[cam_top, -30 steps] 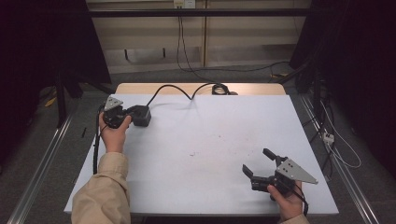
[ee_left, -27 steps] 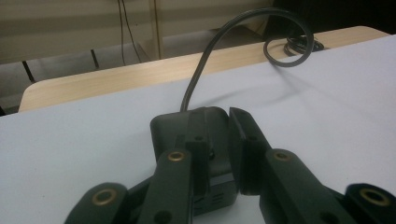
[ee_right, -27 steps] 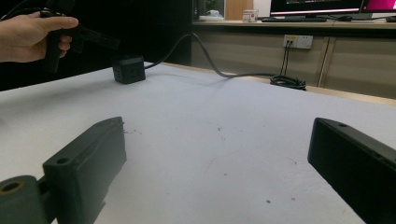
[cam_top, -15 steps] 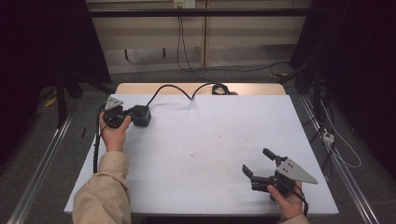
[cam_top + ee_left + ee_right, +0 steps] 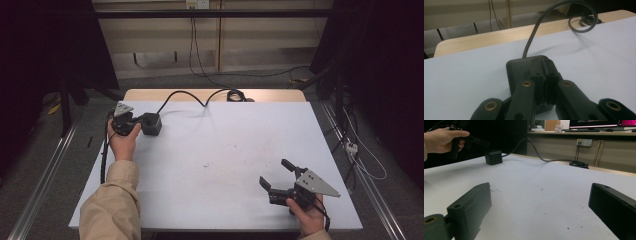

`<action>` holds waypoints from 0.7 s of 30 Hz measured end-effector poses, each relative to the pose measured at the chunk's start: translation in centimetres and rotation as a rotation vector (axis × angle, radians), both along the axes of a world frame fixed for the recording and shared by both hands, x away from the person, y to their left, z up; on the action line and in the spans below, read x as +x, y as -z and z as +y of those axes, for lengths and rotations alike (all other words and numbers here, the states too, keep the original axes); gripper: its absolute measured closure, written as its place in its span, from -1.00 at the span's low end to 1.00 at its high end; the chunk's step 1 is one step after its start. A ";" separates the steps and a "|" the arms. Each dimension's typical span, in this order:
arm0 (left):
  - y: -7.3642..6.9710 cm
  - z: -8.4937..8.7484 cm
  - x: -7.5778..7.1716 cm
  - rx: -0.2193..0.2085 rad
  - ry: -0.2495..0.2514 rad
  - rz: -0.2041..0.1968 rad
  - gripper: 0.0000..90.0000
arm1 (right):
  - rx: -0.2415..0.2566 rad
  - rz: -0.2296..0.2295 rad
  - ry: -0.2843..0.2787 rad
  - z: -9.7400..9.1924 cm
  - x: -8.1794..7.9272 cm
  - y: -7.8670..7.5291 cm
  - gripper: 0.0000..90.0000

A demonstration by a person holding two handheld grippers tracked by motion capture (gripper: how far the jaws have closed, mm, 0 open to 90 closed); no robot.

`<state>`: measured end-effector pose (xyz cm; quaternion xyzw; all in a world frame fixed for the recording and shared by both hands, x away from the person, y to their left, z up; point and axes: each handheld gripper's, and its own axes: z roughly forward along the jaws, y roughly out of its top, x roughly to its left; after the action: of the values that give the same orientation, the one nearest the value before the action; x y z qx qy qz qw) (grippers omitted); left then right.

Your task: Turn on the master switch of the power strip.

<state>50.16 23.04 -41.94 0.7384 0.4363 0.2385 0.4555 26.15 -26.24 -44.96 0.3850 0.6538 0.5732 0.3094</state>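
Left claw (image 5: 141, 125) closed, right claw (image 5: 275, 173) agape

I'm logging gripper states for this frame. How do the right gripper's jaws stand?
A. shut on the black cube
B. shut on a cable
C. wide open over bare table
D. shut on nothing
C: the right gripper has its jaws spread apart above the bare white table, far from the black cube.

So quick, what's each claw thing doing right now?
Left gripper: jaws together over the black cube; a grip cannot be told.
Right gripper: open, holding nothing.
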 end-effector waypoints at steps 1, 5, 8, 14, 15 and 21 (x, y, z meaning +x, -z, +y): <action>0.0 -0.1 0.0 -0.007 -0.004 0.002 0.97 | 0.000 0.000 -0.002 0.0 0.0 0.0 -0.91; 0.1 -0.1 0.1 -0.009 -0.008 0.005 1.00 | -0.001 -0.001 -0.005 0.0 0.0 0.0 -0.91; 0.2 0.0 0.1 -0.009 -0.010 0.006 1.00 | 0.002 0.000 -0.005 0.0 0.0 0.0 -0.91; 0.3 -0.1 0.2 -0.007 -0.010 0.012 1.00 | 0.000 -0.001 -0.006 0.0 0.0 0.0 -0.91; 0.4 -0.1 0.2 -0.011 -0.011 0.014 1.00 | -0.001 -0.001 -0.006 0.0 0.0 0.0 -0.91; 0.5 -0.1 0.3 -0.008 -0.016 0.021 1.00 | 0.001 -0.001 -0.002 0.0 0.0 0.0 -0.91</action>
<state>50.44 22.89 -42.41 0.7357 0.4478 0.2328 0.4518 26.14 -26.25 -44.94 0.3841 0.6540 0.5740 0.3089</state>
